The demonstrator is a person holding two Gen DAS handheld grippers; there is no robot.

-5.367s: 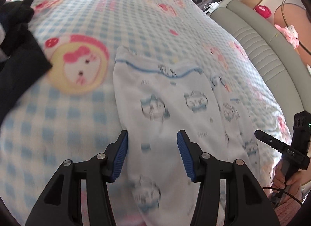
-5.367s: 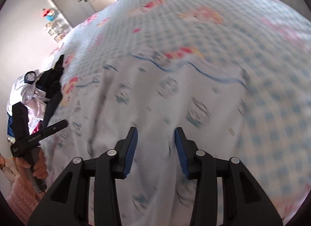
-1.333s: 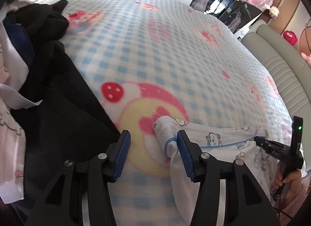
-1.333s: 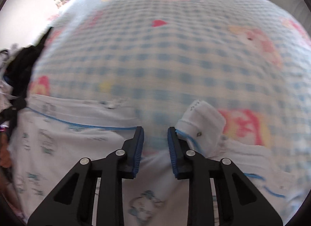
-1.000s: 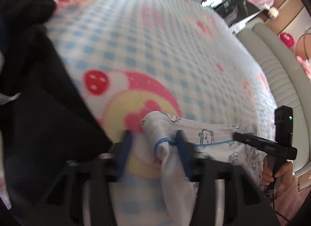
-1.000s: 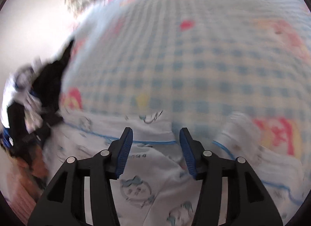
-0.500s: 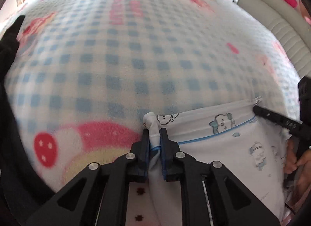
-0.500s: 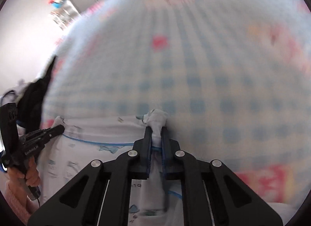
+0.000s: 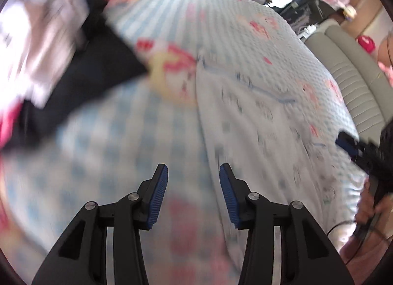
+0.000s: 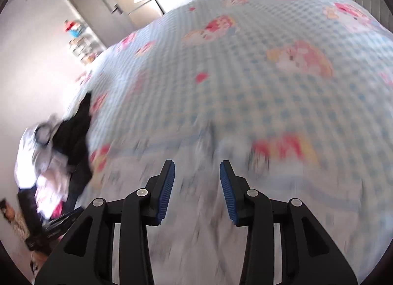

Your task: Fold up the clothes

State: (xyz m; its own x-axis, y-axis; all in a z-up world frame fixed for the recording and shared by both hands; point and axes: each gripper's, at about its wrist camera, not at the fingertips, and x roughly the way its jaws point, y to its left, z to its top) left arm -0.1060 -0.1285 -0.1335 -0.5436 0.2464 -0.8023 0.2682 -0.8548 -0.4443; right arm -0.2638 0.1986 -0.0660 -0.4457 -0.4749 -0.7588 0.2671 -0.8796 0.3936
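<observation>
Left gripper (image 9: 193, 194): jaws wide, nothing between the blue pads, hanging over the checked bedspread (image 9: 115, 142). Right gripper (image 10: 197, 188): jaws just as wide, gripping nothing, with pale cloth under them. Both views smear with motion blur, so fine detail is lost.

Out from the left jaws, at about one o'clock, lies the white printed garment (image 9: 258, 123), spread flat on the bed, its blue-trimmed edge (image 9: 265, 89) at the far end toward twelve. In the right wrist view the same garment (image 10: 201, 223) fills the foreground from the jaws down to six. The right gripper also shows at three o'clock in the left view, a hand (image 9: 368, 209) around its handle.

At ten o'clock from the left jaws sits a dark garment (image 9: 81, 74) in the heap of unfolded clothes (image 9: 41, 47).

The risks: at this speed a jaw could drag the thin fabric and rumple it. A pinch taking only one layer, or unevenly on the two sides, would give a crooked fold. The dark garment lies near enough to get snagged.
</observation>
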